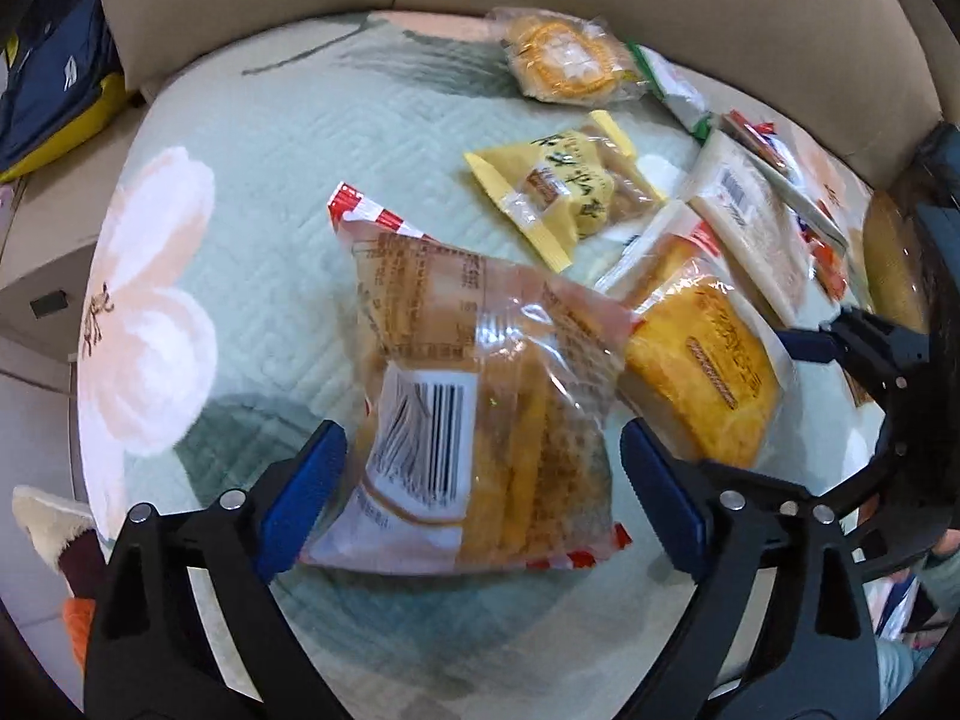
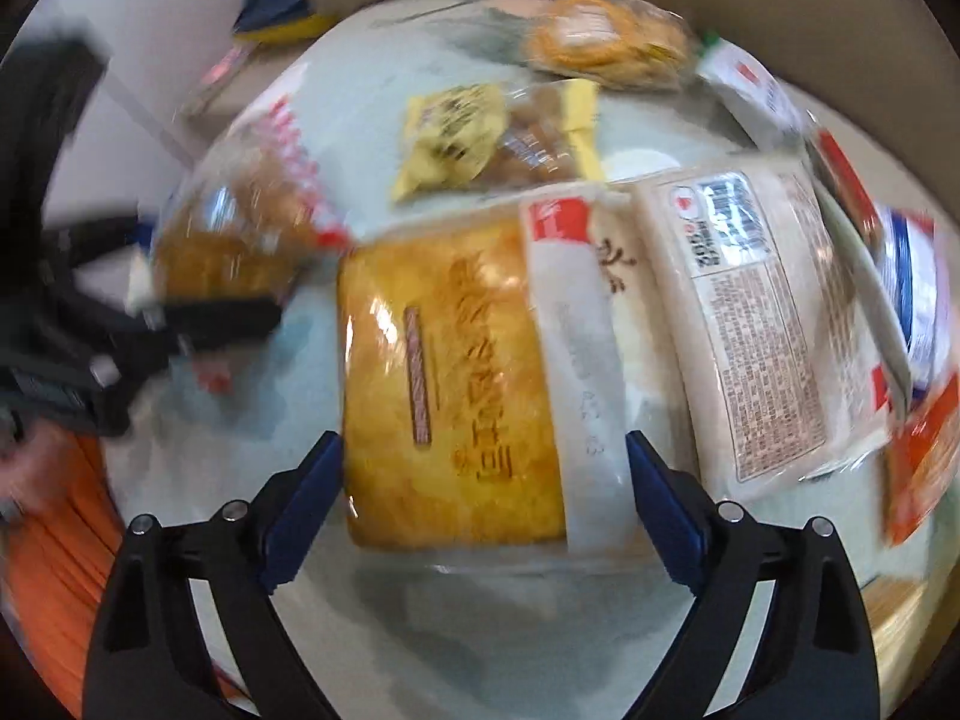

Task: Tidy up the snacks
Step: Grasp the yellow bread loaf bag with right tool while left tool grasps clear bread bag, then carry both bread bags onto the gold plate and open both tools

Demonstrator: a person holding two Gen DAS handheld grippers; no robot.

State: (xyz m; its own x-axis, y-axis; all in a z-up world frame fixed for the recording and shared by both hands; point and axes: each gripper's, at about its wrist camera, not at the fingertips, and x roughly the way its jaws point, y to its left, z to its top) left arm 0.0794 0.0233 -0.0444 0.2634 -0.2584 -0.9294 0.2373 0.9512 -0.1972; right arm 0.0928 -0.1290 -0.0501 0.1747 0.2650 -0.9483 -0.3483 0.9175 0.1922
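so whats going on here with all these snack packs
A person with a gripper in each hand is sorting packaged snacks on a floral quilted cushion. The left gripper is open around a clear red-striped bread pack. The right gripper is open around a golden cake pack. Other packs lie behind.

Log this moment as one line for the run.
left tongs open around bread pack | right tongs open around cake pack | both packs on quilt
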